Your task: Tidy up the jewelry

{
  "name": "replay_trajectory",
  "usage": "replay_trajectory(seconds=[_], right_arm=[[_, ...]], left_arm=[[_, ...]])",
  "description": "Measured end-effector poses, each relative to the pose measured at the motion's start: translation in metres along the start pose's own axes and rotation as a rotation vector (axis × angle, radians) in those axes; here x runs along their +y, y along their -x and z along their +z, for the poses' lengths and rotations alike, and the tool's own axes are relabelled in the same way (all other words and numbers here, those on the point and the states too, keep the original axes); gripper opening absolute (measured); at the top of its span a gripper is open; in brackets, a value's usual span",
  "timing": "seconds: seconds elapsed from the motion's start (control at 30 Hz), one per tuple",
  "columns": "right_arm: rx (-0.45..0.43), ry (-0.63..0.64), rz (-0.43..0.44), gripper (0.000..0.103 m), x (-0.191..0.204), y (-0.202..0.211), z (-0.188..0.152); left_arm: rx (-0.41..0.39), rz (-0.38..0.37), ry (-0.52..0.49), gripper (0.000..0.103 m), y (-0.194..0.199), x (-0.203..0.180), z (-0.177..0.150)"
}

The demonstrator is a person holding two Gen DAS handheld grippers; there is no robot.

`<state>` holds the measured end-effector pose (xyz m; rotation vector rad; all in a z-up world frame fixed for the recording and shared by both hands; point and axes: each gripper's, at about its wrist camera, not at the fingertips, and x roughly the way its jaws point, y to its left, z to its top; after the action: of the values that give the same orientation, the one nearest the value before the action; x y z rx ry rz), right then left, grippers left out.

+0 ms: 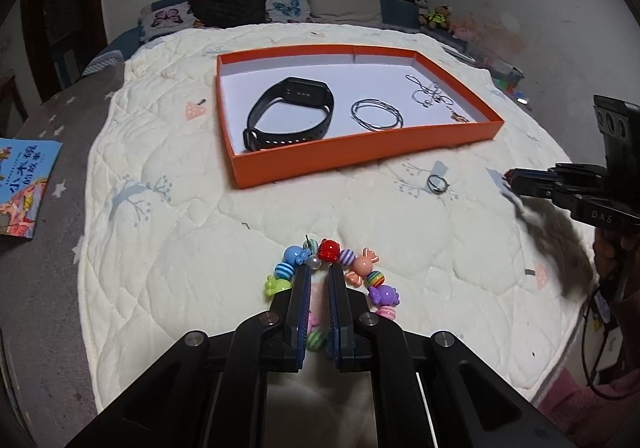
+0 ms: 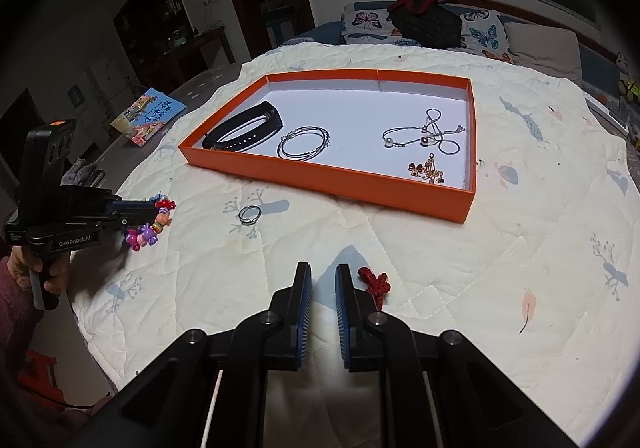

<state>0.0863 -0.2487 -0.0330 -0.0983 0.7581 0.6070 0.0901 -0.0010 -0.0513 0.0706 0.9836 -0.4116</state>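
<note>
Quilt (image 1: 208, 208): matt cream cloth, stitched and puffy, printed with pale motifs. Tray (image 1: 360, 152), centre of frame: orange card walls, matt, with a smooth white paper floor. Watch band (image 1: 288, 116) at the tray's left: black, matt, rubbery. Hoops (image 1: 376, 114) beside it: thin, shiny metal. Ring (image 1: 436, 183) at right of centre: polished metal. Bead bracelet (image 1: 332, 260), lower centre: glossy coloured plastic. Red knot (image 2: 374, 280), lower centre of the right wrist view: rough cord.

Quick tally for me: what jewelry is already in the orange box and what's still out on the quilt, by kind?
In the orange box:
black watch band: 1
silver hoop bangle: 1
silver chain necklace: 1
rose-gold piece: 1
On the quilt:
silver ring: 1
colourful bead bracelet: 1
red knotted piece: 1
Total: 7
</note>
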Motion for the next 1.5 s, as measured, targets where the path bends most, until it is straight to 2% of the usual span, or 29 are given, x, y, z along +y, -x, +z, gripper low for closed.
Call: replay_trajectory(seconds=[0.1,0.27,0.47,0.77,0.93,1.0,1.5], right_arm=[[-0.001,0.009,0.000,0.014,0.002,0.000,0.000],[-0.003,0.038,0.037,0.014,0.012,0.000,0.004],[0.014,0.088,0.161,0.015,0.037,-0.012,0.022],[0.094,0.224,0.344,0.015,0.101,-0.049,0.052],[0.140,0.282,0.375,0.015,0.123,-0.069,0.054],[0.155,0.291,0.359,0.015,0.127,-0.077,0.056],[0.197,0.306,0.344,0.017,0.128,-0.093,0.057]], left_arm=[[-0.011,0.058,-0.029,0.010,0.000,-0.005,0.001],[-0.012,0.061,-0.051,0.010,-0.002,-0.006,0.000],[-0.020,0.051,-0.025,0.010,0.001,0.000,-0.001],[-0.043,0.032,-0.026,0.010,0.005,0.006,-0.007],[-0.052,0.015,-0.025,0.010,0.006,0.010,-0.010],[-0.057,0.003,-0.016,0.010,0.007,0.013,-0.011],[-0.061,-0.007,-0.009,0.010,0.006,0.015,-0.012]])
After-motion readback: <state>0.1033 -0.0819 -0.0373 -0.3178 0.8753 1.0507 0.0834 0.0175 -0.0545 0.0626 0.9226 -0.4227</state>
